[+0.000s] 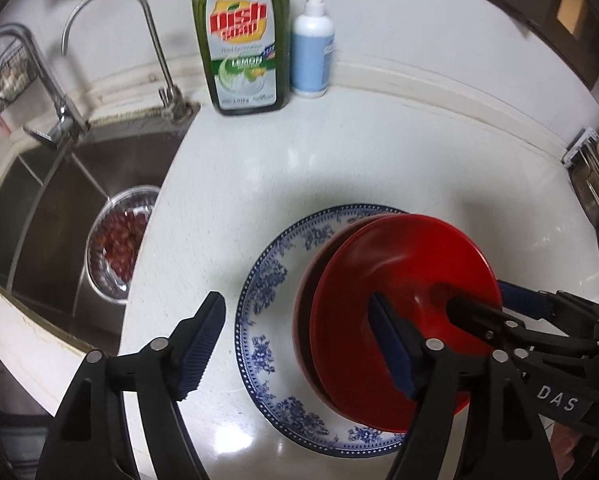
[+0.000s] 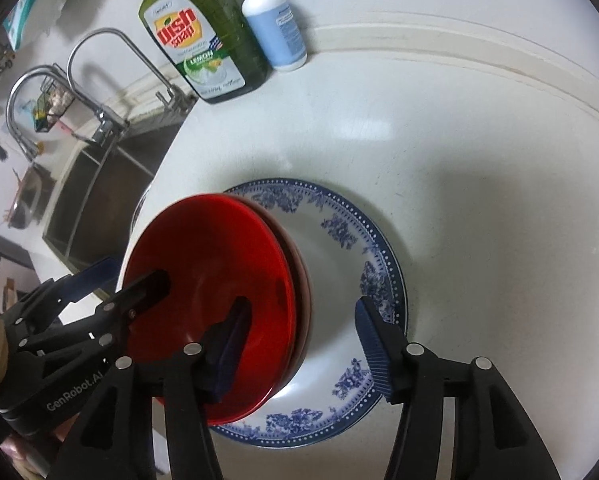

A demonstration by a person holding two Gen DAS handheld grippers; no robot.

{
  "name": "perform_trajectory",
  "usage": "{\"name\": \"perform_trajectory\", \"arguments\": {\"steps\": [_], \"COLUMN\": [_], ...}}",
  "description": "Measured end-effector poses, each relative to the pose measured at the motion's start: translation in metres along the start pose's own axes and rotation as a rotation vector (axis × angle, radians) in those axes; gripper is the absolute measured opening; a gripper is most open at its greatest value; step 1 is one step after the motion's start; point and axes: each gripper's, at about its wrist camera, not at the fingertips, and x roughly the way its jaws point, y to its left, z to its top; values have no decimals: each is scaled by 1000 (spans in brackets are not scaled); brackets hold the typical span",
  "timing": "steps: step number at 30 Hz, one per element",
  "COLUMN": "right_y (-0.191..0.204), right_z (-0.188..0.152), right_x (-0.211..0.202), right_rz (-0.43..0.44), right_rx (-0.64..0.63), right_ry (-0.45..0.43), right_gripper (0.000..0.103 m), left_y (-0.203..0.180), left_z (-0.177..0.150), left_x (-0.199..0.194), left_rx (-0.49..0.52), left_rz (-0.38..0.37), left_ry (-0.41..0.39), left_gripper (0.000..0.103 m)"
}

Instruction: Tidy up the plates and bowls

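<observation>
Two nested red bowls (image 1: 399, 264) (image 2: 211, 248) sit off-centre on a blue-and-white floral plate (image 1: 267, 280) (image 2: 351, 232) on the white counter. My left gripper (image 1: 299, 344) is open: one finger hangs over the counter left of the plate, the other over the top bowl's inside. In the right wrist view the left gripper (image 2: 125, 276) straddles the bowl's left rim without pressing. My right gripper (image 2: 303, 352) is open too, one finger in the bowl, the other above the plate's right rim. From the left wrist view the right gripper (image 1: 479, 298) straddles the bowl's right rim.
A steel sink (image 1: 39, 208) lies left of the counter, holding a metal colander (image 1: 119, 248) of red pieces, with two faucets (image 1: 111, 20) behind it. A green dish soap bottle (image 1: 241, 40) and a pump bottle (image 1: 311, 52) stand at the back wall. A dish rack (image 1: 595, 200) is at far right.
</observation>
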Motion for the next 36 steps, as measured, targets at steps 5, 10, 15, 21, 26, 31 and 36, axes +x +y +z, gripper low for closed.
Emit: {"name": "perform_trajectory", "arguments": {"steps": [5, 10, 15, 21, 26, 31, 36], "right_y": [1, 4, 5, 14, 20, 24, 30], "right_z": [-5, -18, -46, -93, -143, -190, -235], "right_x": [-18, -47, -84, -119, -142, -161, -178], "right_rz": [-20, -57, -116, -195, -231, -216, -205], "right_rx": [7, -3, -13, -33, -74, -51, -38], "right_ry": [-75, -177, -318, -462, -524, -559, -588], "right_gripper": [62, 69, 72, 83, 83, 83, 83], "left_y": [-2, -6, -16, -22, -24, -26, -28], "left_z": [-5, -20, -48, -94, -134, -178, -212], "left_x": [-19, -46, -76, -112, -136, -166, -193], "left_rx": [10, 12, 49, 44, 28, 16, 39], "left_rz": [11, 22, 58, 74, 47, 65, 62], "left_ry": [-54, -131, -205, -312, -357, -423, -470], "left_gripper": [81, 88, 94, 98, 98, 100, 100]}}
